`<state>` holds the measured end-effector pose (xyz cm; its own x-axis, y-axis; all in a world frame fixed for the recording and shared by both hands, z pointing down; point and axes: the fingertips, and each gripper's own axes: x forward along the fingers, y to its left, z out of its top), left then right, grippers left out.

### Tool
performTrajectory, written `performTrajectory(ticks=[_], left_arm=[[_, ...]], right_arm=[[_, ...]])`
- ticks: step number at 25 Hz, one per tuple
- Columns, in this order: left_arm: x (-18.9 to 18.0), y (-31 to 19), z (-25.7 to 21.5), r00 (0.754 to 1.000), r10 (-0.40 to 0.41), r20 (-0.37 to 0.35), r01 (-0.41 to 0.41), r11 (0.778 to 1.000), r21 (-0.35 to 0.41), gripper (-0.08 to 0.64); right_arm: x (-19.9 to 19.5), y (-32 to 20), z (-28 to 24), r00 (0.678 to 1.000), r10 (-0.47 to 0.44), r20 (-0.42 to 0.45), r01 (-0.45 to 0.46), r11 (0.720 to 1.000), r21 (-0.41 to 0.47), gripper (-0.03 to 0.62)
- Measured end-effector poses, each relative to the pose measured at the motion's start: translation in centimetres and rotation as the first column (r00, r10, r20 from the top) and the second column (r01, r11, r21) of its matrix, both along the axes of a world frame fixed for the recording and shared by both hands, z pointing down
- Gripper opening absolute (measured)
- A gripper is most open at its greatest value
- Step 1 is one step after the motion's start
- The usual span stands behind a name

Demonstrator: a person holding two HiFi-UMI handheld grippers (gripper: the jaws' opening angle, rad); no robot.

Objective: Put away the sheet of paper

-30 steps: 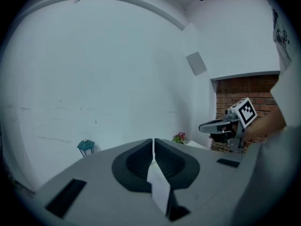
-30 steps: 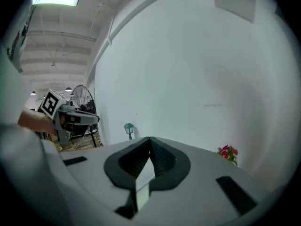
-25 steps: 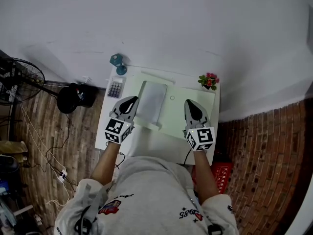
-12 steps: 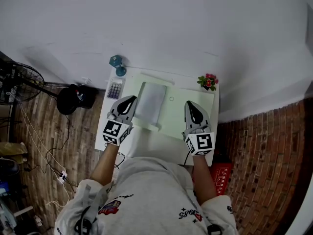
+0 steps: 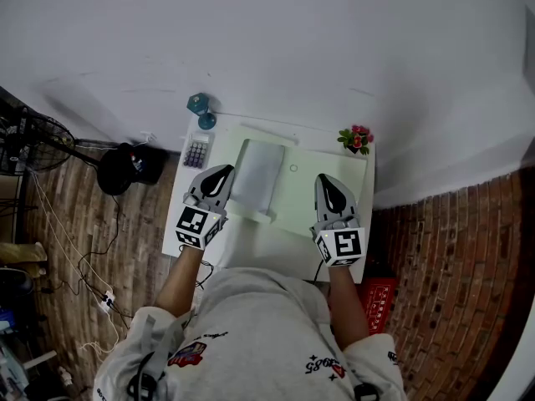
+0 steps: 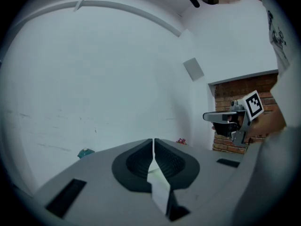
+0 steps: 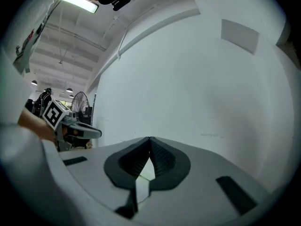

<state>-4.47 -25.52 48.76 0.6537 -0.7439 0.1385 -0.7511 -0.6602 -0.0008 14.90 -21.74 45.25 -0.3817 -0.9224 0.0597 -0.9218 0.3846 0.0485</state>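
A pale grey sheet of paper (image 5: pixel 257 172) lies on a light green mat (image 5: pixel 313 192) on the small white desk (image 5: pixel 257 256). A narrow white strip (image 5: pixel 252 214) lies across the sheet's near end. My left gripper (image 5: pixel 221 174) hovers just left of the sheet, shut, with nothing between its jaws. My right gripper (image 5: pixel 325 180) hovers over the mat's right side, also shut and empty. In the left gripper view the jaws (image 6: pixel 153 143) meet at the tip and point at the white wall, and the right gripper (image 6: pixel 233 119) shows beyond. The right gripper view shows its jaws (image 7: pixel 149 141) closed.
A calculator (image 5: pixel 197 150) and a teal object (image 5: pixel 201 109) sit at the desk's far left corner, a small potted flower (image 5: pixel 357 138) at its far right corner. A floor fan (image 5: pixel 32 137) and cables stand to the left, a red crate (image 5: pixel 380 301) to the right.
Both grippers have drifted very slightly back toward the person. The sheet has not moved.
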Motion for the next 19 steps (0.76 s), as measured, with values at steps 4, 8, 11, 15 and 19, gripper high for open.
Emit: performTrajectory(ticks=[4,8,11,15,19], left_arm=[[0.25,0.24,0.22,1.000,0.005,-0.001,-0.005,1.000,-0.002,0.028],[0.48,0.44,0.73,1.000,0.007,-0.004,-0.007,1.000,-0.022,0.028],[0.58,0.51,0.84,1.000,0.008,-0.005,-0.008,1.000,-0.030,0.028],[0.71,0.56,0.76,1.000,0.013,-0.004,-0.013,1.000,-0.024,0.028],[0.76,0.61,0.87,1.000,0.008,0.000,-0.008,0.999,-0.036,0.028]], right_arm=[[0.00,0.23,0.18,1.000,0.007,0.003,-0.007,1.000,-0.001,0.003],[-0.07,0.45,0.63,1.000,0.007,0.006,-0.007,1.000,-0.011,0.003],[-0.12,0.55,0.81,1.000,0.006,0.008,-0.006,1.000,-0.015,0.002],[-0.31,0.59,0.78,1.000,0.003,0.012,-0.003,1.000,-0.016,0.002],[-0.50,0.62,0.71,1.000,-0.003,0.011,0.003,1.000,-0.015,0.002]])
